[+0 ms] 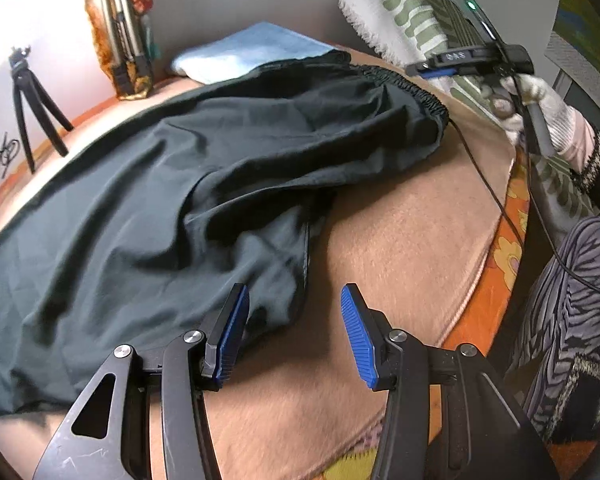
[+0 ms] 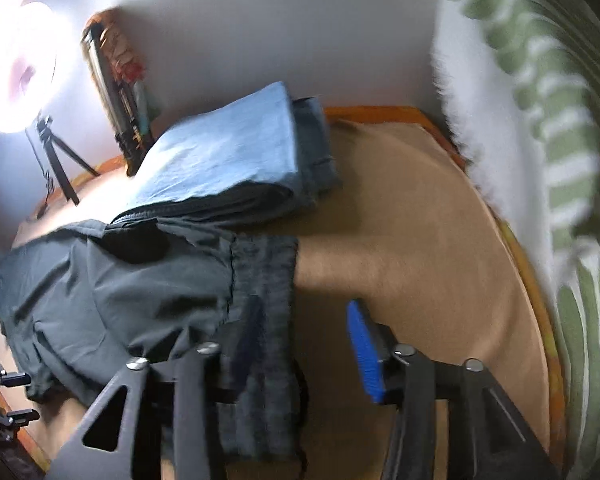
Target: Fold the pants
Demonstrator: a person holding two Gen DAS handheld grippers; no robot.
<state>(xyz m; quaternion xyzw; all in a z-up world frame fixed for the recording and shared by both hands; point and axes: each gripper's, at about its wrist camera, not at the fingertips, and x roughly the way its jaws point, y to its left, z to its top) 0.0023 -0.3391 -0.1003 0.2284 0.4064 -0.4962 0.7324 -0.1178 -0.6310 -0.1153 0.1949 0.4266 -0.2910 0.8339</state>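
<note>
Dark green pants [image 1: 172, 184] lie folded over on the tan blanket [image 1: 400, 232], waistband toward its far edge; left gripper [image 1: 294, 332] and right gripper [image 2: 300, 344] gape empty, likely to regrip.

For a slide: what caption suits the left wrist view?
Open left gripper poised at the edge of dark pants on a tan blanket.

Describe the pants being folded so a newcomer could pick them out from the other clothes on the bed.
Start at the tan blanket covering the bed. The pants lie spread across its middle, in front of the folded stack by the wall. Unlike that pale blue and denim stack, they are dark green-black, loose and wrinkled, with a gathered elastic waistband.
</note>
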